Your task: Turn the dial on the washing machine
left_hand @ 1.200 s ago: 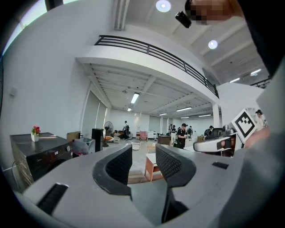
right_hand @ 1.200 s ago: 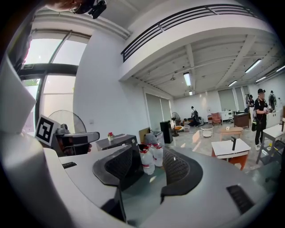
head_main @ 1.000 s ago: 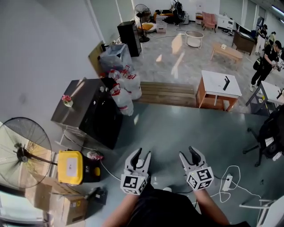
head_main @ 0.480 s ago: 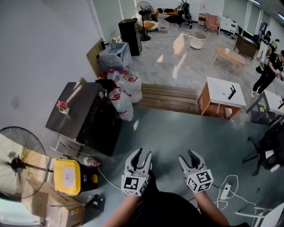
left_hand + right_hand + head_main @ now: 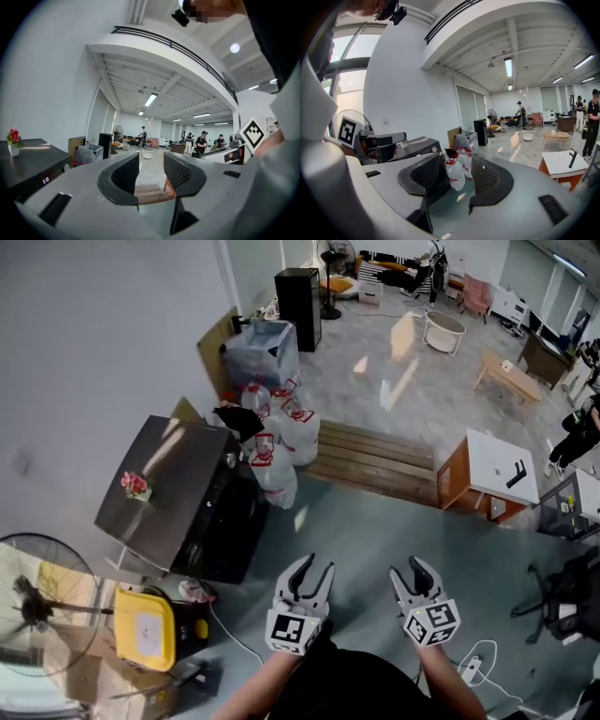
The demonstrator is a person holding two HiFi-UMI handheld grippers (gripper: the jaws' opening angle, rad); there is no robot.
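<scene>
Since 1 second ago the head view has swung: the white-topped table (image 5: 502,468) sits lower and further right, the standing fan (image 5: 37,601) is lower and cut off more by the left edge, and the black cabinet (image 5: 298,296) is higher. Both tools have kept their places, low and side by side in front of the person.

The left tool (image 5: 314,570) has its 2 jaws apart, with nothing between the pads; its own view shows only floor and the far room through the gap. The right tool (image 5: 412,570) also has its jaws apart and holds nothing. White jugs with red labels (image 5: 457,171) show through its gap, but they stand far off on the floor.

The washing machine (image 5: 173,493) stands against the left wall, well ahead and to the left of both tools. It is a dark box with a grey top, and a small pot of red flowers (image 5: 136,486) stands on that top. The dial (image 5: 434,149) is a small round knob on the machine's dark front panel. The left gripper view shows it beside a lit display (image 5: 45,180). Neither tool is near it.

The white jugs cluster just beside the machine's far corner, next to a low wooden platform (image 5: 375,460). A yellow box (image 5: 145,629) lies on the floor near the fan.
</scene>
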